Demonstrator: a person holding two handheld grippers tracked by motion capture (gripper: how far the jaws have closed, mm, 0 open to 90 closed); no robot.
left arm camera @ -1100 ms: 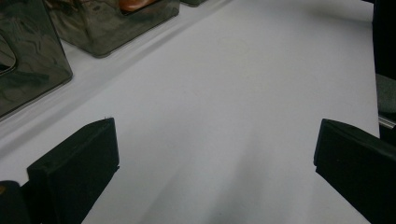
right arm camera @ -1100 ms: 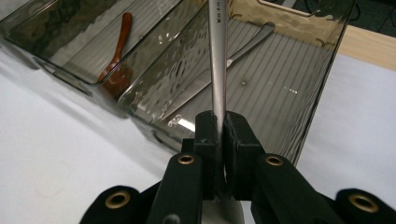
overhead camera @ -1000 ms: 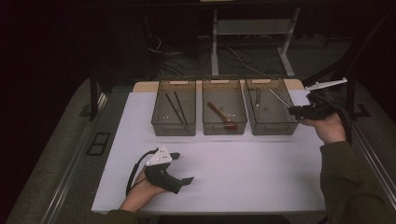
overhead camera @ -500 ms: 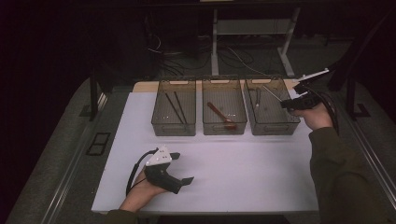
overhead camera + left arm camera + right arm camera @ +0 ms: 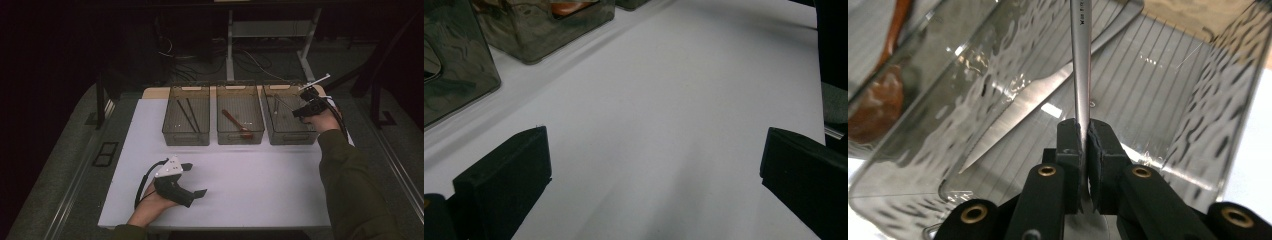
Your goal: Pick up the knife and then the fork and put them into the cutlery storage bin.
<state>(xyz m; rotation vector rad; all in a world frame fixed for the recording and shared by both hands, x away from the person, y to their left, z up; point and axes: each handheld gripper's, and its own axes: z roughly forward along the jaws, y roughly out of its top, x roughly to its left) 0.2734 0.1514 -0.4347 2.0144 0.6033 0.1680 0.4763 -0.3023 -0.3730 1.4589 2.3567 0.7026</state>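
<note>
The right gripper [image 5: 1084, 131] is clamped tight on a slim metal utensil [image 5: 1080, 60], the pads squeezed against its handle, and it hangs over the right-hand bin [image 5: 287, 131], the clear container at the right end of the row of three. In the right gripper view the utensil runs straight up from the jaws above that bin's ribbed floor, where a table knife [image 5: 1038, 107] lies slantwise. Next to that bin, the middle bin [image 5: 240, 135] has a reddish-brown spoon [image 5: 236, 123] in it, and beyond it the left bin [image 5: 186, 137] carries dark sticks. Well nearer the person than the right-hand bin, the left gripper [image 5: 192, 181] rests on the white mat [image 5: 260, 185], jaws spread wide with bare mat between them.
</note>
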